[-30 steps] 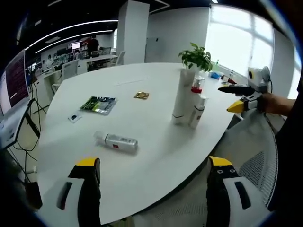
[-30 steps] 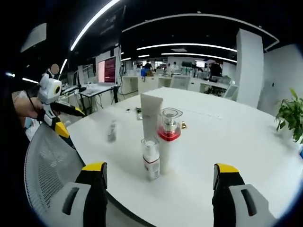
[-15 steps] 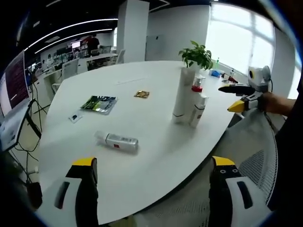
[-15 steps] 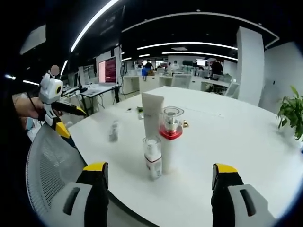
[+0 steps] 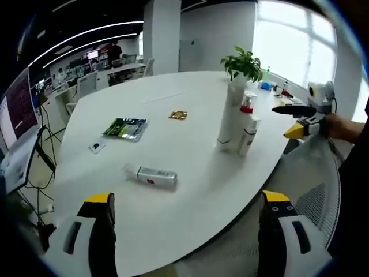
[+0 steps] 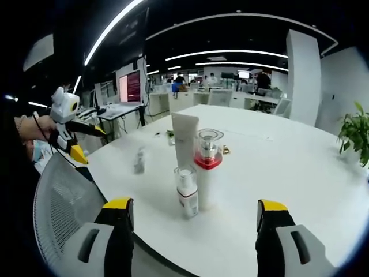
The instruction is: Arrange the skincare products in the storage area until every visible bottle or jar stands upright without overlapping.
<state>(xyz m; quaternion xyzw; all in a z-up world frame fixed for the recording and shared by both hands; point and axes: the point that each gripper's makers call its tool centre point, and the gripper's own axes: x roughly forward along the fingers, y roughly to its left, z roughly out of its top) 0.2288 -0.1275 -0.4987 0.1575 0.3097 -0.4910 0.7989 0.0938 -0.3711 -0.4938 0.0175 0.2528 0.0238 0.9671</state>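
Since a second ago both grippers have only drifted slightly; nothing on the table has moved. One small white bottle (image 5: pixel 151 176) lies on its side near the table's (image 5: pixel 190 208) front edge, well apart from three upright: tall tube (image 6: pixel 184 140), red-collared pump bottle (image 6: pixel 206 167), clear-capped bottle (image 6: pixel 187 192). It looks light, smooth, likely to roll; grip mid-body. Left gripper (image 5: pixel 184 231) and right gripper (image 6: pixel 195 231) both gape, holding nothing.

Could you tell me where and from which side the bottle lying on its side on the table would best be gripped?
Probably across the middle of its round body. The lying bottle rests flat on the white table, cap end toward the green packet, apart from the three upright products. The open left gripper is nearer; come from above, jaws straddling its narrow width, so it can then be tipped upright.
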